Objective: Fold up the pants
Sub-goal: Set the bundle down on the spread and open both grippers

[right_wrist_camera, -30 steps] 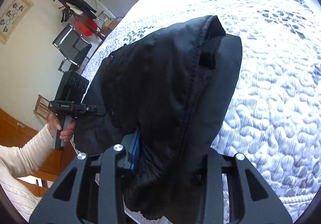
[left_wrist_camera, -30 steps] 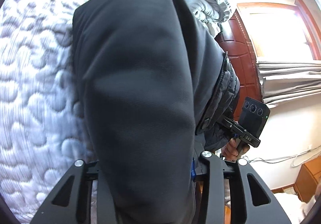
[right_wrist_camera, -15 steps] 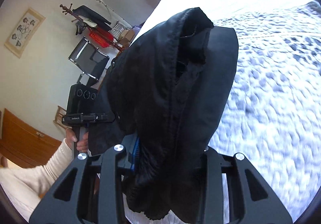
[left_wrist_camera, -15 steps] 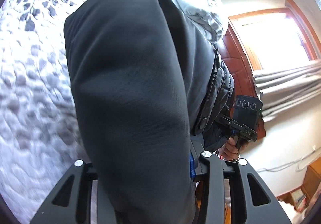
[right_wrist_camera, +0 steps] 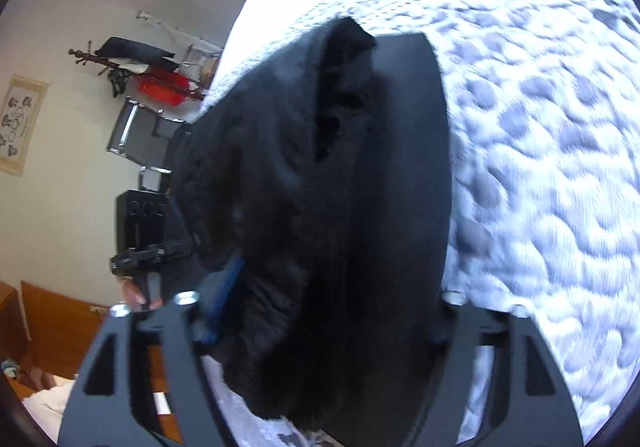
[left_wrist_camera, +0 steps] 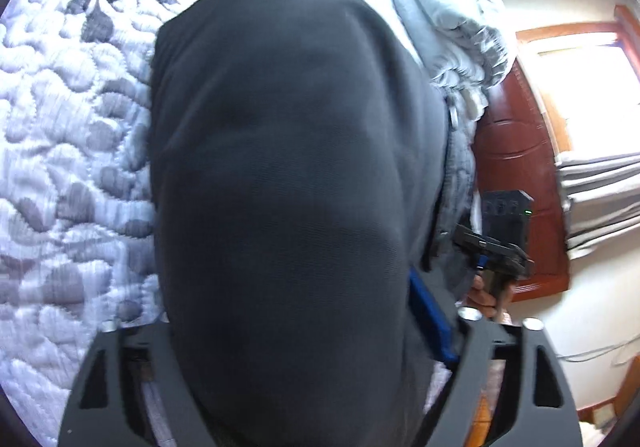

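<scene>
Both tools' jaws are opening around the dark pants (left_wrist_camera: pixel 288 187); any labels seem too blurred to read.

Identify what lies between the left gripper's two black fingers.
The dark grey fabric pants, seen in the left wrist view, as the left gripper jaws are opening over the white quilted bedspread.

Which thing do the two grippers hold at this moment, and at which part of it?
The dark pants lie between the jaws of both the left gripper and the right gripper, but both are opening, so the fabric is being let go. Which part cannot be told.
</scene>
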Available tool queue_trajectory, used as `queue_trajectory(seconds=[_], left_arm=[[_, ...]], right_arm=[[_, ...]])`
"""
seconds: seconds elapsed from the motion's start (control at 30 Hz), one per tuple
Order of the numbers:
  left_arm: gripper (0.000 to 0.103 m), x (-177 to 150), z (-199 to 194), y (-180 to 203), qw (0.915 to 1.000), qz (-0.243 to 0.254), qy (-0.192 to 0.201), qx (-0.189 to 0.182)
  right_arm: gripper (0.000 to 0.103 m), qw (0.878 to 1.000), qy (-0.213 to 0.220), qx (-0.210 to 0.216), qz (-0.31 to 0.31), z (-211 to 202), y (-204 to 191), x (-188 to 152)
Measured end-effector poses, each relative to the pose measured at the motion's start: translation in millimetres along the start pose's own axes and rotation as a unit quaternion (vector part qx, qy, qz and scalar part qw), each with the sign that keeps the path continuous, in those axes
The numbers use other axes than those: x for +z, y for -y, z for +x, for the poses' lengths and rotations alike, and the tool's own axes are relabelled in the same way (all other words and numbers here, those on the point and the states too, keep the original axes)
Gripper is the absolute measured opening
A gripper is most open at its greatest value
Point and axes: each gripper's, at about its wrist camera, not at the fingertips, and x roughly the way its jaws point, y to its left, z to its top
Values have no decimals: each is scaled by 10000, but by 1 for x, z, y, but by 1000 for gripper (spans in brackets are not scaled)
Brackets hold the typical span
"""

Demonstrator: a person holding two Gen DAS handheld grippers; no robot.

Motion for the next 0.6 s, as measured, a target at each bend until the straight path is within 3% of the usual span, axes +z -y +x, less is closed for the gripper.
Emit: queue_trajectory(seconds=[0.1,0.47,0.6], left_arm=[[99,6,-5,-2,9996,32,123,251],[99,-13,-25,-5,9944,-260,459,915],[99,-36,-47,2,9878,-270,796,1313]], right_arm=[[82,9997,202,98,132,-11,5,-15],[86,9963,683,149,501,-50,17,-63],[87,9948,757,-192,650,-68,20,-87]])
